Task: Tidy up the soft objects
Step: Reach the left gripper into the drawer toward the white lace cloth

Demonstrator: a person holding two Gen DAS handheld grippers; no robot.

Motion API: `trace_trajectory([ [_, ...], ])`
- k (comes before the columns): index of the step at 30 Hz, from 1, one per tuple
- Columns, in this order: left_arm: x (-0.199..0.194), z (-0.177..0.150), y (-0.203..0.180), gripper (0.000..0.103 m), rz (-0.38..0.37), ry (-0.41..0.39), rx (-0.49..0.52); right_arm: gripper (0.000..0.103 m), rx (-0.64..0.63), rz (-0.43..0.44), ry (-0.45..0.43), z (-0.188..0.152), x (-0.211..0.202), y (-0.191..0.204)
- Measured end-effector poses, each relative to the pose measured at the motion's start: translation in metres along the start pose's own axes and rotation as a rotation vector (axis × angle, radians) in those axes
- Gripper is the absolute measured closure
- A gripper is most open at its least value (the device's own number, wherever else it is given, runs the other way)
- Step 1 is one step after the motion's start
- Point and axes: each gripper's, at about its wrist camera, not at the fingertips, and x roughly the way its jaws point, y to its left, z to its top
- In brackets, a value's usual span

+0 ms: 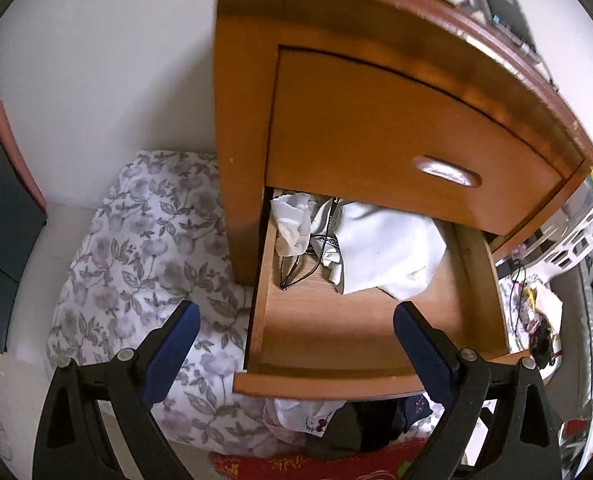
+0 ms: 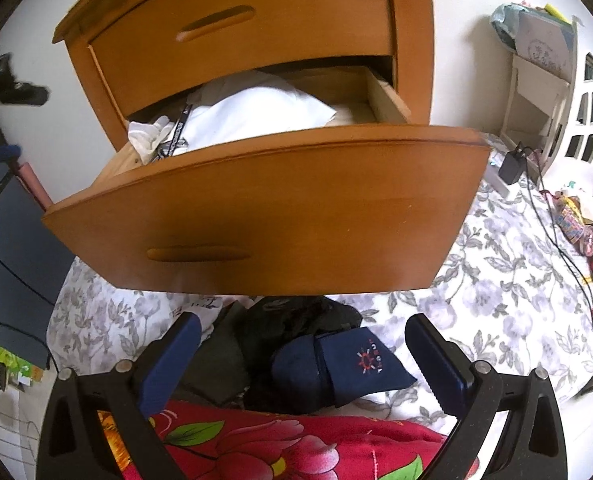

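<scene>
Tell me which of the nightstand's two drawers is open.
The lower drawer is pulled out, with white clothes inside. The upper drawer sits shut, flush with the frame.

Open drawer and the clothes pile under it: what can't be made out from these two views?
- Back of the open drawer: left wrist view, hidden under the closed upper drawer.
- Drawer floor: right wrist view, blocked by the drawer front.
- Dark clothes pile: both views, partly covered by the drawer front.
- Waistband lettering: too small.
</scene>
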Motion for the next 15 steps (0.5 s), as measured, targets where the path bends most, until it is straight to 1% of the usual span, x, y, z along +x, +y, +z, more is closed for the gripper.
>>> trace_trajectory([
  [3,0.017,0.008,-0.006,0.006,0.023,0.028,0.009,0.000,0.006,0.011,0.012,-0.001,0.003,-0.001],
  [6,0.036,0.018,-0.016,0.008,0.038,0.048,0.038,0.000,0.016,0.026,0.021,-0.001,0.004,-0.002],
  [10,0.056,0.030,-0.022,0.021,0.045,0.059,0.037,0.000,0.024,0.041,0.031,0.000,0.007,-0.003],
  [11,0.063,0.033,-0.023,0.021,0.055,0.065,0.038,0.000,0.024,0.044,0.032,-0.001,0.007,-0.003],
  [15,0.084,0.037,-0.025,0.034,0.101,0.079,0.050,0.000,0.031,0.061,0.038,0.000,0.009,-0.005],
])
